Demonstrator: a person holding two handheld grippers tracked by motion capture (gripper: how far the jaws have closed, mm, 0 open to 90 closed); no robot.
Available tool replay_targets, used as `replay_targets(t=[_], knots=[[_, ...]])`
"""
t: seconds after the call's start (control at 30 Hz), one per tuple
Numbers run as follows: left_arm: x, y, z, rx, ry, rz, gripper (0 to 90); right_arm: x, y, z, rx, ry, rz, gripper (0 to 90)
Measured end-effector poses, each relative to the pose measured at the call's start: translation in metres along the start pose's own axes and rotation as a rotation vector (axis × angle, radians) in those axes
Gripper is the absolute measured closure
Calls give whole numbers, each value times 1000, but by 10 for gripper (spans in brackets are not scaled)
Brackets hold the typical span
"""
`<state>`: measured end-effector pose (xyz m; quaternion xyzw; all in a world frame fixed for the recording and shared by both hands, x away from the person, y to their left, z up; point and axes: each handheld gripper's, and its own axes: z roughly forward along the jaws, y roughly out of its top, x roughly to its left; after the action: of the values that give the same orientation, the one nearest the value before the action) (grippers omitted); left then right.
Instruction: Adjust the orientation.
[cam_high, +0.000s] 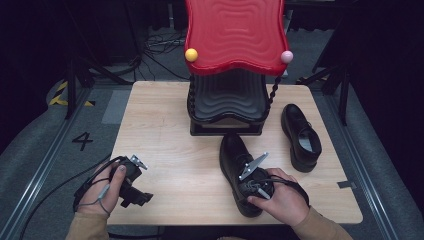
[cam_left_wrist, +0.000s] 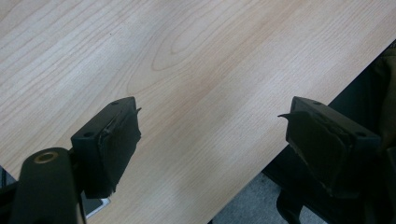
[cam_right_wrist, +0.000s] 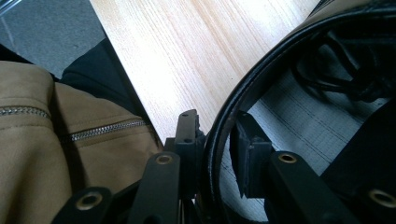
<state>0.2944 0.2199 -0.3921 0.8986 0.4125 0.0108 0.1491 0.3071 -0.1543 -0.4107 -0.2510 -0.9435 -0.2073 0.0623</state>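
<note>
In the high view the person's right hand (cam_high: 280, 200) covers the heel of the near black shoe (cam_high: 235, 155) and the right tongs (cam_high: 254, 192), whose pad contact stays unclear, while the red rack top (cam_high: 235, 30) is cut off above.

the left claw (cam_left_wrist: 212, 140) hangs wide open and empty over the wooden table (cam_left_wrist: 201, 60) near its edge.

Light wood table (cam_high: 160, 125), two black shoes (cam_high: 235, 155), red-topped stand (cam_high: 227, 112)

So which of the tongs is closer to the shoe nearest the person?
Right. The right tongs straddle that shoe's heel rim; the left tongs hover over the table's near-left edge.
</note>
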Motion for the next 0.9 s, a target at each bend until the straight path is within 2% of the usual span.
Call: replay_targets(t=[0.1,0.23,0.4,0.47,0.53,0.83,0.9], knots=[[1,0,0,0,1,1,183,-2,-1,-1,-2,12,-3,719],[1,0,0,-1,-1,4,183,-6,-1,0,-7,35,16,663],[0,0,0,1,-3,-7,182,-6,-1,-7,-23,52,18,615],[0,1,0,-1,-2,-4,182,-6,-2,-14,-63,61,14,578],[0,2,0,-1,-2,3,182,-7,-3,-19,-77,66,20,570],[0,2,0,-2,-1,2,178,-17,-10,-55,-208,44,27,551],[0,2,0,-2,-1,1,178,-18,-11,-57,-220,38,32,551]])
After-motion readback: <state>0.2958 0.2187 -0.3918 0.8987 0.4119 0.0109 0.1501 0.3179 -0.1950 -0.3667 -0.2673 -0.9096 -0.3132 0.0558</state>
